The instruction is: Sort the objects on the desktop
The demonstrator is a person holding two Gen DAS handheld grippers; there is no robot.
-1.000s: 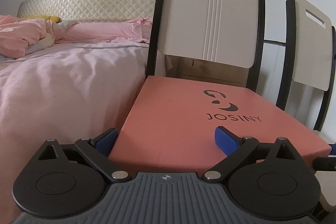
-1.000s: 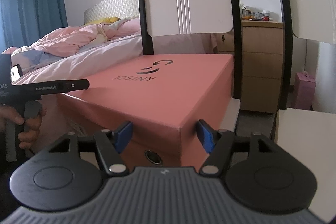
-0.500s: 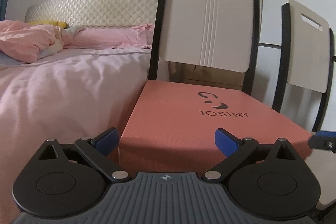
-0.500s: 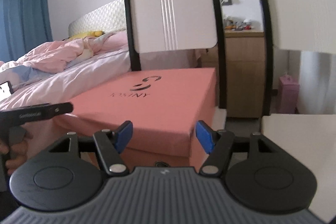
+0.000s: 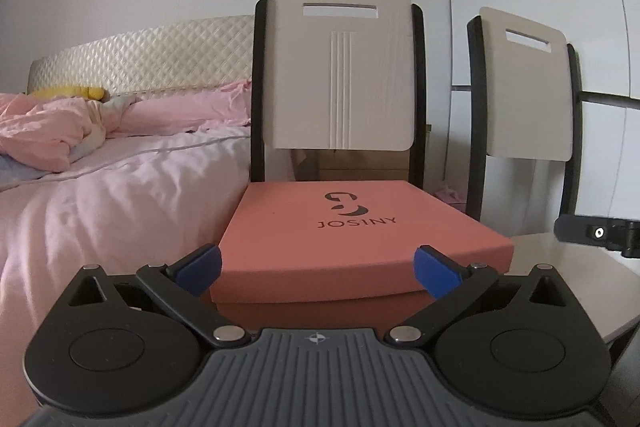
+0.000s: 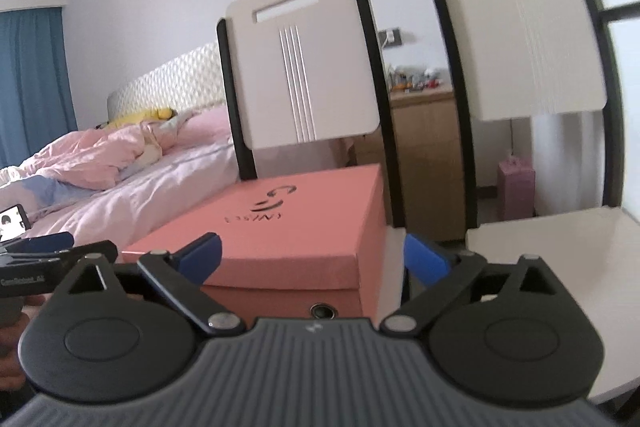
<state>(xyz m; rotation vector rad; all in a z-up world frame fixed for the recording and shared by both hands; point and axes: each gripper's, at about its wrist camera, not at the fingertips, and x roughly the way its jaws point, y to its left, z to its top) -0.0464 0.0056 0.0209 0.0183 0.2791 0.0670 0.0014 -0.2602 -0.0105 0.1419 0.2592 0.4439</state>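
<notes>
A salmon-pink lidded shoe box (image 5: 340,231) marked JOSINY rests on the seat of a cream chair (image 5: 340,75). It also shows in the right wrist view (image 6: 288,239), from its right front corner. My left gripper (image 5: 318,269) is open and empty, held just short of the box's front edge. My right gripper (image 6: 312,259) is open and empty, a little back from the box's front corner. Each gripper's body shows at the edge of the other's view.
A bed with pink bedding (image 5: 100,195) lies to the left of the chair. A second cream chair (image 6: 532,39) stands to the right, its seat (image 6: 560,239) bare. A wooden dresser (image 6: 424,147) and a small pink bag (image 6: 516,191) stand behind.
Both grippers have drawn back and away from the box, which now looks smaller and farther. Their jaws stay open, no longer around the box's edges.
</notes>
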